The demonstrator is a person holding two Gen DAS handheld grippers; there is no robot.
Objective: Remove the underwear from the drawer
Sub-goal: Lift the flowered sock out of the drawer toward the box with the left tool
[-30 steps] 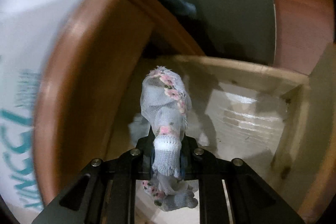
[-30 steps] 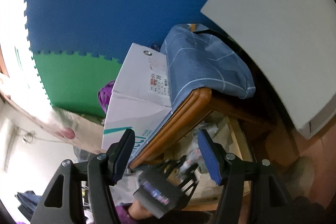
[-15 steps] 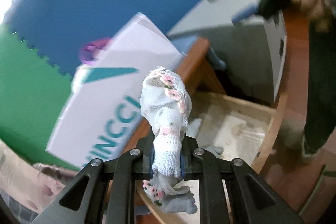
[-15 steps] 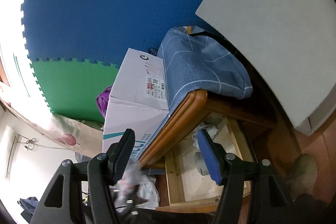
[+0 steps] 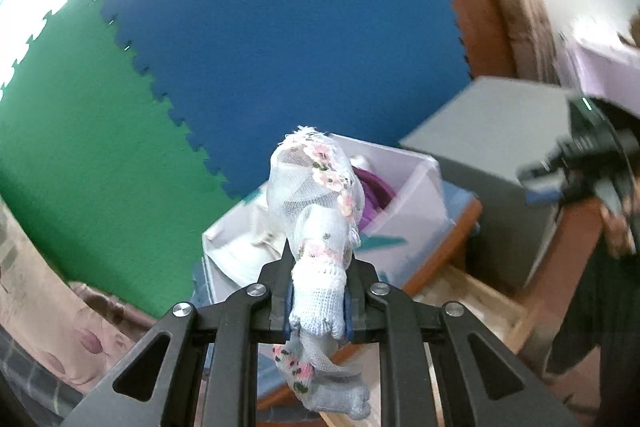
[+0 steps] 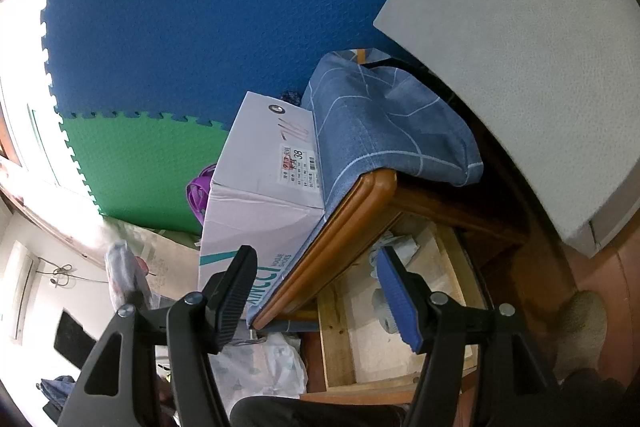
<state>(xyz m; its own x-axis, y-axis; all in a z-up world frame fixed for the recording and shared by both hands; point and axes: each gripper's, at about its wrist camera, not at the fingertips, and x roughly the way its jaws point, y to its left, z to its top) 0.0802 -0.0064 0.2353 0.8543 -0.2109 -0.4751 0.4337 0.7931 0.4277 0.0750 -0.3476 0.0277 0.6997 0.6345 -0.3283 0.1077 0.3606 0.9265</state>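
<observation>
The left gripper (image 5: 316,311) is clamping the underwear (image 5: 318,223), carrying it clear of the drawer (image 6: 404,343) at five o'clock. The right gripper (image 6: 316,291) is hanging half-open, holding nothing. Next comes setting the garment down.

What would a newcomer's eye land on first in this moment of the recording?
Dead centre of the left wrist view, the left hand-held gripper is clamped on a bunched pale garment with pink floral lace, raised against the blue and green foam mats. In the right wrist view, the right hand-held gripper stands open and empty over the open wooden drawer, beside a white shoe box and a blue checked cloth.
</observation>
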